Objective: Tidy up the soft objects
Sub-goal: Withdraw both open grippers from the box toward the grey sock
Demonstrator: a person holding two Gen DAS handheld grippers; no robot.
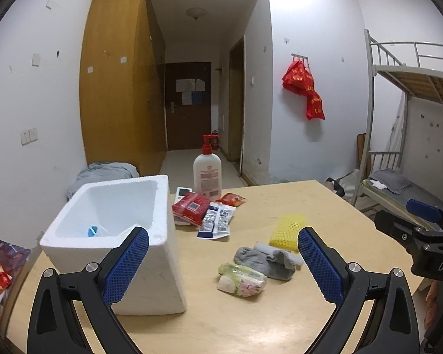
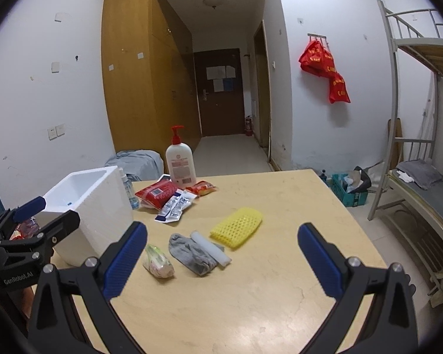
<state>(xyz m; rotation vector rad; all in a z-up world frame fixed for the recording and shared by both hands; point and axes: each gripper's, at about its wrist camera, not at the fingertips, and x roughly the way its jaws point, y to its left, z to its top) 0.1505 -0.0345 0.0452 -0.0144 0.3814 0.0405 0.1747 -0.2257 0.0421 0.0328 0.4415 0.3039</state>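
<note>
Both claws, left claw (image 1: 223,261) and right claw (image 2: 223,258), gape wide; the limp grey sock (image 2: 192,253) beside the foam box (image 2: 97,203) should pinch easily mid-bundle.

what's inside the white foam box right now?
In the left wrist view the foam box holds one small blue-and-white item at the bottom. The near wall and the left gripper's finger hide the rest of the floor.

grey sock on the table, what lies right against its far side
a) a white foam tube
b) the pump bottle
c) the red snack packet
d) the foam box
a: the grey sock partly overlaps a white foam tube, while the pump bottle, red snack packet and foam box sit apart from it.
</note>
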